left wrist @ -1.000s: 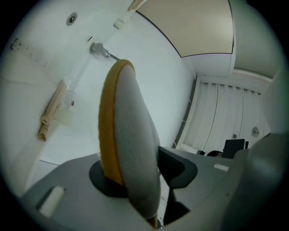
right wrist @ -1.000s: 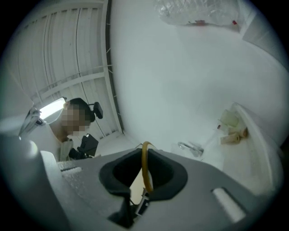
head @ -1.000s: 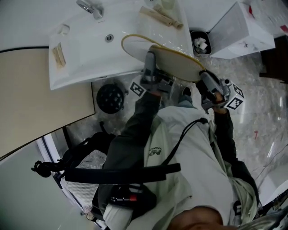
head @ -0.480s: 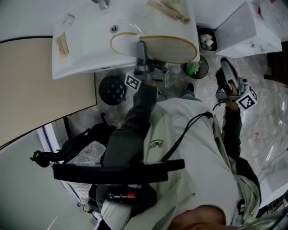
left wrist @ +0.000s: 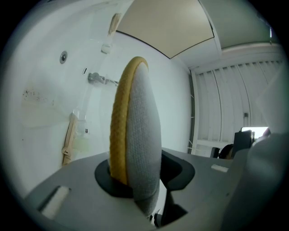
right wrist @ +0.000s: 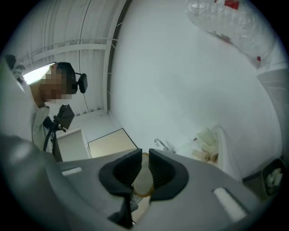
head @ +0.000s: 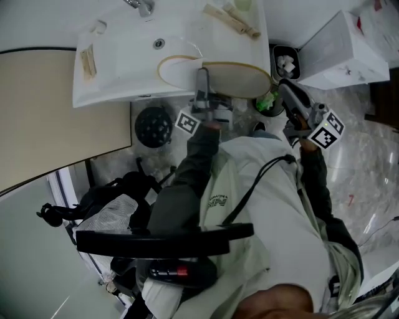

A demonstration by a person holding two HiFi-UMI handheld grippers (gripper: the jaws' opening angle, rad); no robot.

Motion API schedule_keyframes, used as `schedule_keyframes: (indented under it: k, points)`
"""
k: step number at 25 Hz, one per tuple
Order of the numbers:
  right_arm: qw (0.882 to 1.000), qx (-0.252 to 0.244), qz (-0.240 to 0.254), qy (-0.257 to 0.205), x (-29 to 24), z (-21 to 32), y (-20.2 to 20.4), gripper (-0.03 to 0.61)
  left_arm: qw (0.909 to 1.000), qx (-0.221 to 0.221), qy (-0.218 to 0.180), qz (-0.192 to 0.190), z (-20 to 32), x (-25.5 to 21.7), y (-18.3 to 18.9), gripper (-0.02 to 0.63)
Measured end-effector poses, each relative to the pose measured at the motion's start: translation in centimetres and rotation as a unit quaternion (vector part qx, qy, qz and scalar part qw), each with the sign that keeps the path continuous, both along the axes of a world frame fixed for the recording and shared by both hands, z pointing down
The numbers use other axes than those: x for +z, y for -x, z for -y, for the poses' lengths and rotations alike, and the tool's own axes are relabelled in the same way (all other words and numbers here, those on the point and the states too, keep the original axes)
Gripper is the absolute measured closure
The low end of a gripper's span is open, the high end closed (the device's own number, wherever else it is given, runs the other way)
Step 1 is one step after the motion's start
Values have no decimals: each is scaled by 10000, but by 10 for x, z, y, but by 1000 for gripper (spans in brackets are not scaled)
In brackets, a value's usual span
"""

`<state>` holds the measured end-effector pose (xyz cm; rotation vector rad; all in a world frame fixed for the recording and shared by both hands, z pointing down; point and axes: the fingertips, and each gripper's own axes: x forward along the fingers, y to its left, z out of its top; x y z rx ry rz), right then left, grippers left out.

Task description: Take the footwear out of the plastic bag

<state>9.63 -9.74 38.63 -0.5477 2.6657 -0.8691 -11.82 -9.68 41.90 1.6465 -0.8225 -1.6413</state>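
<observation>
A long grey slipper with a yellow rim [head: 240, 78] is held out level over the front edge of the white sink [head: 124, 56]. My left gripper [head: 201, 80] is shut on it near its middle. In the left gripper view the slipper [left wrist: 135, 126] stands on edge between the jaws of the left gripper [left wrist: 135, 180]. My right gripper [head: 285, 87] hangs to the right of the slipper's end, apart from it. Its jaws [right wrist: 141, 169] stand almost together with nothing between them. I cannot make out the plastic bag for certain.
A faucet [head: 140, 6] and wrapped toiletries [head: 230, 19] sit on the sink. A small bin [head: 283, 62] and a white box [head: 343, 50] stand at the right. A beige counter [head: 56, 118] is at the left, with a black round object [head: 153, 128] on the floor below.
The right gripper has come off the slipper's right end and swung out to the right. The left gripper has carried the slipper a little left and further over the sink.
</observation>
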Motion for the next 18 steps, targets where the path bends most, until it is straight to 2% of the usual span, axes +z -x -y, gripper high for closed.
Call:
schedule_keyframes:
  k: [4, 8, 13, 18]
  points:
    - [9987, 364, -336, 87, 11, 13, -9, 538, 9993, -148, 67, 328, -5, 1, -8, 497]
    - [9976, 538, -359, 252, 16, 20, -23, 548, 9990, -300, 131, 311, -6, 5, -12, 497]
    - [9968, 526, -427, 427, 23, 19, -37, 548, 9988, -357, 195, 279, -4, 11, -27, 497]
    - [9966, 452, -464, 500, 28, 14, -34, 549, 9987, -396, 228, 229, -4, 13, -32, 497]
